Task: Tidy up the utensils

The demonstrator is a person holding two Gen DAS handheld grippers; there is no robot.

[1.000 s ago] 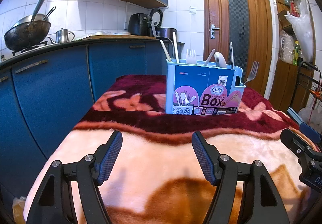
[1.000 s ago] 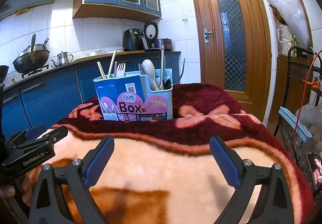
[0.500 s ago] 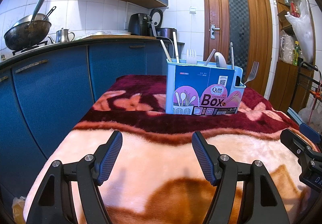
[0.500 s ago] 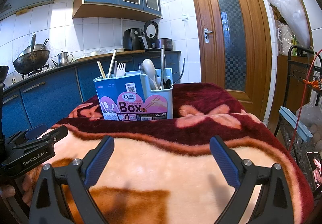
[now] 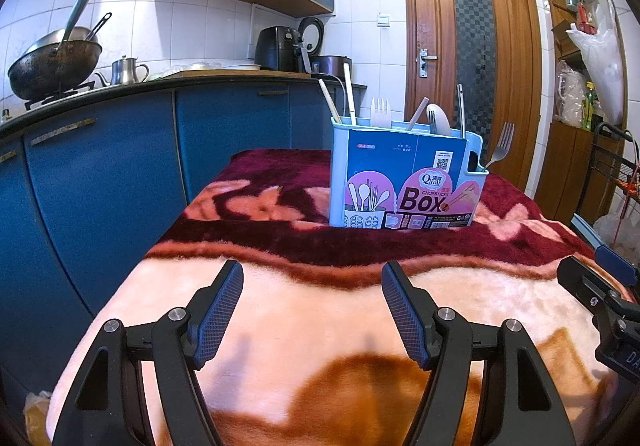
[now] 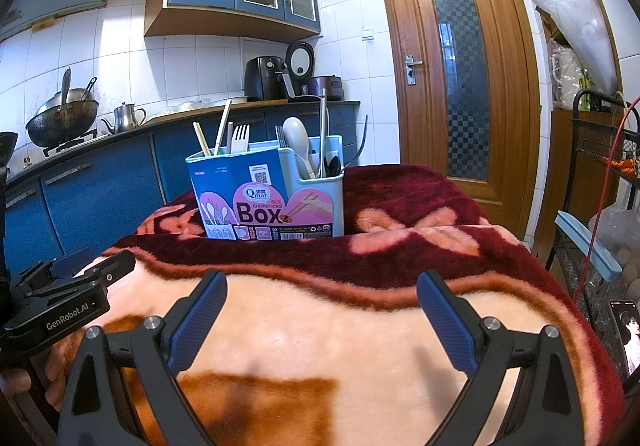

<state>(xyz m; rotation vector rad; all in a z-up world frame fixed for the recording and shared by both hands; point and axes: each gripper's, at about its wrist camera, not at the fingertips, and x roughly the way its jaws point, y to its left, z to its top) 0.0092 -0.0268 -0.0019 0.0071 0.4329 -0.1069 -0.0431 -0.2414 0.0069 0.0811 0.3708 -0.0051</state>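
Both claws, left claw (image 5: 312, 310) and right claw (image 6: 322, 320), hover wide and empty over the blanketed surface (image 5: 304, 346); the filled utensil box (image 5: 404, 181) stands far. Task looks finished, nothing left to grasp.

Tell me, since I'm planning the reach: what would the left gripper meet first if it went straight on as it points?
Probably the blanket: the left gripper, open and empty, tilts down toward it. The utensil box stands farther on; depth is unclear.

Left gripper (image 5: 312, 310) and right gripper (image 6: 322, 316): black angular arms, silver screws, blue ribbed pads (image 6: 442, 322); white "GenRobot.AI" lettering marks the left gripper's black body.
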